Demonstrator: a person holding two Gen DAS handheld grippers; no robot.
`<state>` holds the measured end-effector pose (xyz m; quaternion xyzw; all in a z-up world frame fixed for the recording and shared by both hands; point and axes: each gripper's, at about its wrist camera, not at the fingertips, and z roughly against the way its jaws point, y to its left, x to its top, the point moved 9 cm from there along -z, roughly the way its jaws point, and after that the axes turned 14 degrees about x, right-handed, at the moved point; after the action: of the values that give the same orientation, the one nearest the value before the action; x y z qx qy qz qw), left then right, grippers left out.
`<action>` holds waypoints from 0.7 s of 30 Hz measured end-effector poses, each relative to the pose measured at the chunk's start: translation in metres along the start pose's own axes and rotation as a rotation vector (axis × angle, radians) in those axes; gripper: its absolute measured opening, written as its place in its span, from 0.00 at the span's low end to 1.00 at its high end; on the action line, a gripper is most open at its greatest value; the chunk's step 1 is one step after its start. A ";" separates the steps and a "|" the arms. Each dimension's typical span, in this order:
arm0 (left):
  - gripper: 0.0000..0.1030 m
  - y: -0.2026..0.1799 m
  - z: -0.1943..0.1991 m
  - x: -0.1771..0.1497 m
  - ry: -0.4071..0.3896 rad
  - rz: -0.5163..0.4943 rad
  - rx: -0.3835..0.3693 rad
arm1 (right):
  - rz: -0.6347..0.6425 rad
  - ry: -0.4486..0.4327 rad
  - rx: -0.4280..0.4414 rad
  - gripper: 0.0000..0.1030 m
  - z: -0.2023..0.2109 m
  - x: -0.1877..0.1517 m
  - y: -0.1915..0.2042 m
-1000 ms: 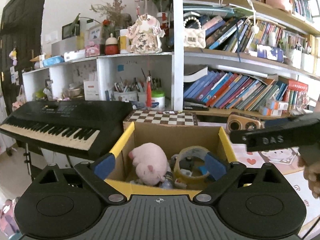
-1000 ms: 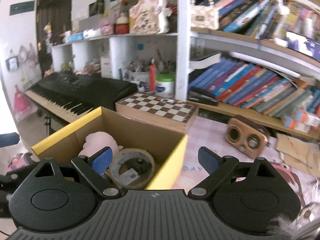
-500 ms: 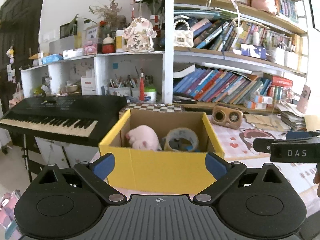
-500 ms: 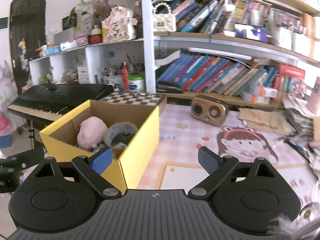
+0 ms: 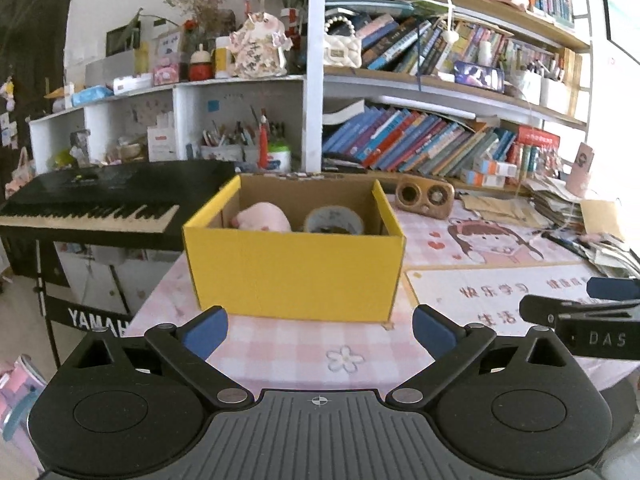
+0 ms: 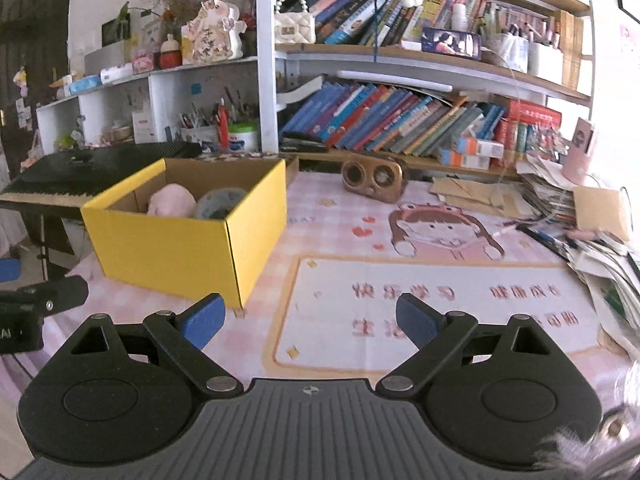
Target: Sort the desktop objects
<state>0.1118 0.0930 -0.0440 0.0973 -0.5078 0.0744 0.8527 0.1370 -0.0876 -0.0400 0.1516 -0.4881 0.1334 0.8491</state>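
Observation:
A yellow cardboard box [image 5: 294,270] [image 6: 168,252] stands open-topped on the pink checked desk mat. Inside it lie a pink plush toy [image 5: 262,219] [image 6: 170,200] and a roll of tape [image 5: 334,220] [image 6: 218,202]. My left gripper [image 5: 320,330] is open, empty, and set back from the box's near wall. My right gripper [image 6: 310,320] is open and empty too, over the printed mat to the right of the box. The right gripper's finger shows at the right edge of the left wrist view.
A wooden speaker [image 5: 425,199] [image 6: 374,180] sits behind the box. A black keyboard [image 5: 96,204] stands to the left of the desk. Stacked papers [image 6: 576,216] crowd the right side. Bookshelves [image 5: 420,144] fill the back wall.
Both grippers have drawn back from over the box toward the desk's near edge, so the box now looks smaller and farther. The right gripper swung rightward over the mat. Both stayed open.

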 end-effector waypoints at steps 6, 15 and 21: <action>0.98 -0.013 0.004 -0.008 0.009 -0.025 -0.018 | -0.021 0.018 -0.033 0.90 0.015 -0.018 -0.006; 0.98 -0.039 0.019 -0.026 0.015 -0.067 -0.063 | -0.050 0.040 -0.072 0.92 0.032 -0.042 -0.011; 0.98 -0.044 0.019 -0.032 0.034 -0.081 -0.064 | -0.056 0.050 -0.076 0.96 0.035 -0.048 -0.012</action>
<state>0.0903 0.0444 -0.0669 0.0895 -0.4910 0.0251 0.8662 0.0907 -0.1163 -0.0661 0.1294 -0.4672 0.0948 0.8695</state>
